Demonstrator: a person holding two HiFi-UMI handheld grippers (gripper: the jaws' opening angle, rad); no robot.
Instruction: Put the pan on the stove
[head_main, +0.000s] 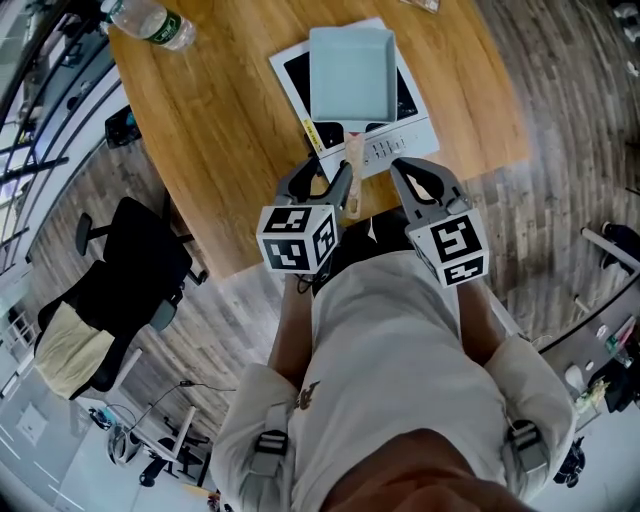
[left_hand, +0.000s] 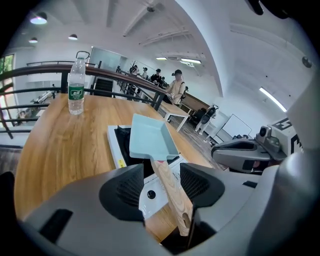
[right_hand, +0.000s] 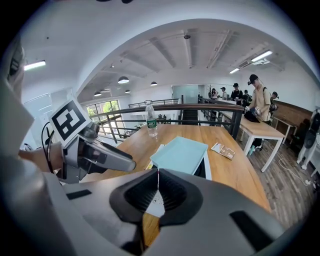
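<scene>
A light blue square pan (head_main: 350, 72) sits flat on the white induction stove (head_main: 400, 145), on the wooden table (head_main: 220, 120). Its wooden handle (head_main: 353, 170) points back toward me. My left gripper (head_main: 328, 178) is open around that handle; in the left gripper view the handle (left_hand: 172, 195) runs between the pads, against the right one with a gap to the left one. The pan (left_hand: 150, 140) rests over the stove (left_hand: 117, 150). My right gripper (head_main: 400, 165) is shut on nothing, just right of the handle at the stove's front edge. Pan (right_hand: 180, 154) and stove (right_hand: 206, 167) lie beyond my right gripper (right_hand: 158, 192).
A water bottle (head_main: 150, 22) stands at the table's far left corner. A small booklet (right_hand: 223, 149) lies right of the stove. A black office chair (head_main: 130, 270) stands on the floor to my left. People stand by distant tables (left_hand: 175, 87).
</scene>
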